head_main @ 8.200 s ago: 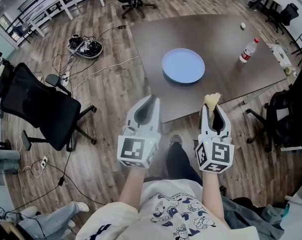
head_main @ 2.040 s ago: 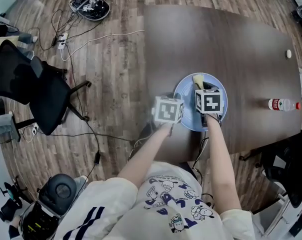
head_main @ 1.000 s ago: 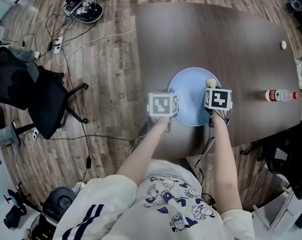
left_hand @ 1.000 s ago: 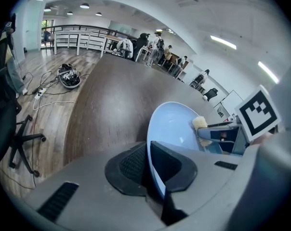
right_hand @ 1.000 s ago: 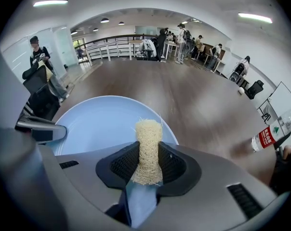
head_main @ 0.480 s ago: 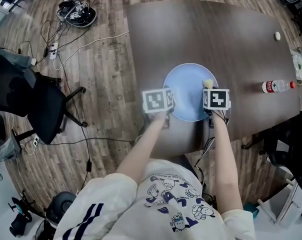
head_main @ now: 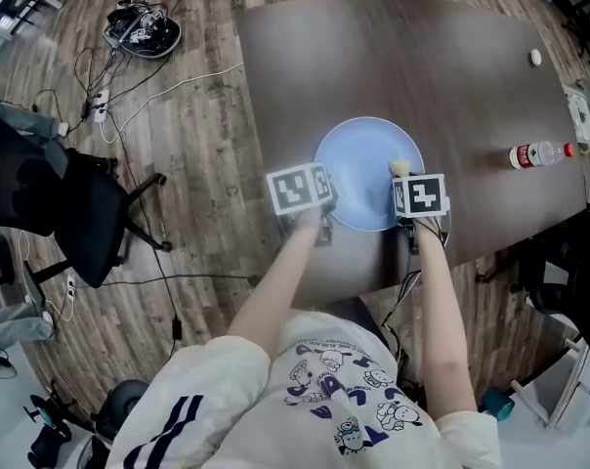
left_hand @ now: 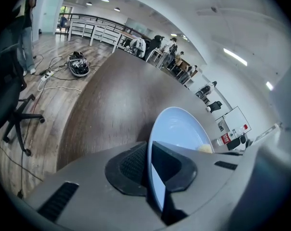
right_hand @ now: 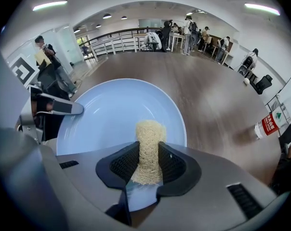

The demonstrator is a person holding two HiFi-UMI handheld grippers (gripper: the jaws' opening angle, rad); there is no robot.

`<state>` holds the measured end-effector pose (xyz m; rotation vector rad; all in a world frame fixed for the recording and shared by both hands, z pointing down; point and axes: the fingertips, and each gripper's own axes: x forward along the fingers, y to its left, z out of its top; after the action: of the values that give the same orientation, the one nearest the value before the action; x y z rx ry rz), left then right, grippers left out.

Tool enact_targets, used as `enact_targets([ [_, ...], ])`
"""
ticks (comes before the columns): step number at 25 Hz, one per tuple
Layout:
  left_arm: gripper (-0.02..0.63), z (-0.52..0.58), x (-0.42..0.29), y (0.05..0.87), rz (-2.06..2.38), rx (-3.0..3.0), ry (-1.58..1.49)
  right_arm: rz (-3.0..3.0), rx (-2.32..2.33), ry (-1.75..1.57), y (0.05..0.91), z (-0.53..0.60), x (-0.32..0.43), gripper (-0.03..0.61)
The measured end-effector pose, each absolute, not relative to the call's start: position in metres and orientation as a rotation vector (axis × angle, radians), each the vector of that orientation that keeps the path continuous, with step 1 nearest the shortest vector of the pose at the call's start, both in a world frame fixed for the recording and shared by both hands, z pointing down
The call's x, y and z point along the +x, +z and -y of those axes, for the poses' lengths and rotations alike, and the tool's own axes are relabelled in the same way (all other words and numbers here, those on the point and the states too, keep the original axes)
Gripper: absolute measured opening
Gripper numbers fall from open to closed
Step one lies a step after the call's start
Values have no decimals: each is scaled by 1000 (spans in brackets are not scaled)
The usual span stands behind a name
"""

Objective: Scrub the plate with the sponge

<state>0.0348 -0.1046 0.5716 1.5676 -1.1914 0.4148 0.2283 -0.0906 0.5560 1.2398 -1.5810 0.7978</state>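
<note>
Near the six o'clock edge of the table [head_main: 451, 86] lies the plate [head_main: 358, 159]. The left gripper [left_hand: 150, 170] is clamped on its rim at eight o'clock, likely to stop it sliding. The right gripper [right_hand: 146, 163] pinches the sponge [right_hand: 148, 137] and presses it down near three o'clock.

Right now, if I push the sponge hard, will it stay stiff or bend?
Probably it bends: the sponge looks like a loose fibre pad, pinched narrow in the right gripper. Likely light too, being so open in weave.

A bottle [head_main: 537, 153] rests on the table [head_main: 422, 57] (chair [head_main: 41, 189] stands apart).
</note>
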Motion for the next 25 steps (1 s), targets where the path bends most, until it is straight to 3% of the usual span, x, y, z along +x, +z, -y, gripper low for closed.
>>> enact_targets([
  [19, 32, 106, 38, 573, 1194, 1572, 405, 1578, 1026, 917, 562, 36, 186, 120],
  [25, 32, 105, 37, 572, 1180, 1569, 401, 1641, 951, 1101, 560, 23, 156, 120],
])
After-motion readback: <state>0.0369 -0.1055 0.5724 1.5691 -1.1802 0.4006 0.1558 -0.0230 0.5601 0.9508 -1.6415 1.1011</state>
